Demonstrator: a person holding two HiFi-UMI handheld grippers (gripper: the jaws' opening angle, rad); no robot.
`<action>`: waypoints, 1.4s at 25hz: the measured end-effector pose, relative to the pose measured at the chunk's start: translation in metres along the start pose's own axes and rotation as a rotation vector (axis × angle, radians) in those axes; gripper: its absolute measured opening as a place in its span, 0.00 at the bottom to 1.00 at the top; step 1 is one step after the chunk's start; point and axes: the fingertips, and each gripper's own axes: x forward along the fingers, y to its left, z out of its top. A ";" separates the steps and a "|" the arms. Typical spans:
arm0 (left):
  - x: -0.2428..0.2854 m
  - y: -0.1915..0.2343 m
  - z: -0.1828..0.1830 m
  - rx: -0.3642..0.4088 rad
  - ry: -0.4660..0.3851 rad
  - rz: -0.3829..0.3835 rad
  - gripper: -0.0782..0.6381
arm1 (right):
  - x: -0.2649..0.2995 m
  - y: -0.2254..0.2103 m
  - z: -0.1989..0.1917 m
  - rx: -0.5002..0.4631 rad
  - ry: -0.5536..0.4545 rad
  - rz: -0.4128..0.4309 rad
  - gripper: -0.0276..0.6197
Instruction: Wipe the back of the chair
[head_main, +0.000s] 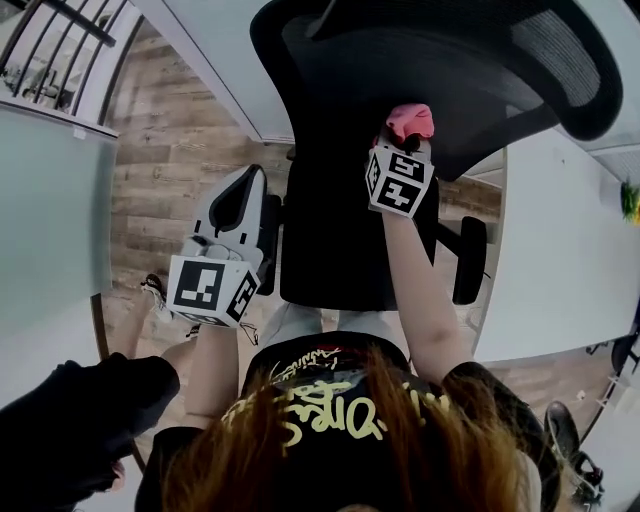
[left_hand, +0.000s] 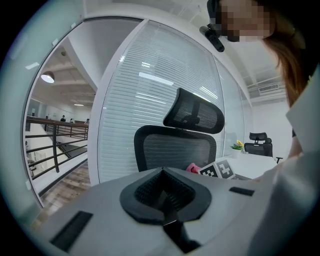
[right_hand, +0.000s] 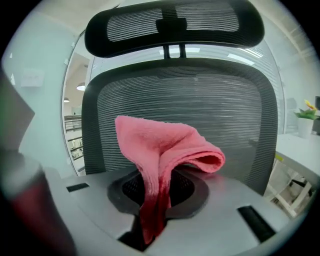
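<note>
Two handheld tools appear in the head view: the left gripper (head_main: 240, 195) hangs low beside the office chair (head_main: 330, 230), and the right gripper (head_main: 408, 140) is raised toward the backrest (head_main: 440, 60) with a pink cloth (head_main: 410, 120) at its tip. The seat is flanked by an armrest (head_main: 468, 260). A white desk (head_main: 560, 250) lies just beside the chair on the right, while wood flooring (head_main: 170, 170) gives open room on the left. In the left gripper view, the jaws are pressed together with nothing between them. The chair stands ahead, well apart, in front of a glass partition (left_hand: 140, 100) with blinds, and a railing (left_hand: 55, 135) lies beyond. In the right gripper view, the jaws are clamped on the cloth, which folds up and over in front of the mesh; contact with the mesh cannot be confirmed. The headrest (right_hand: 175, 25) sits above on its posts. No wiped area can be told from an unwiped one, so the task reads as at or near its start, with the full mesh and its black frame left to cover. Strokes have free travel across the mesh; clearance appears tighter toward the desk side and near the headrest posts.
</note>
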 end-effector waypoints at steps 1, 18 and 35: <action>-0.003 0.004 -0.001 -0.002 0.000 0.003 0.10 | 0.001 0.008 0.000 -0.003 -0.001 0.009 0.14; -0.039 0.067 -0.017 -0.026 0.009 0.065 0.10 | 0.021 0.141 -0.009 -0.115 0.011 0.188 0.14; -0.062 0.090 -0.014 -0.014 0.004 0.057 0.10 | 0.009 0.217 -0.006 -0.212 0.005 0.368 0.14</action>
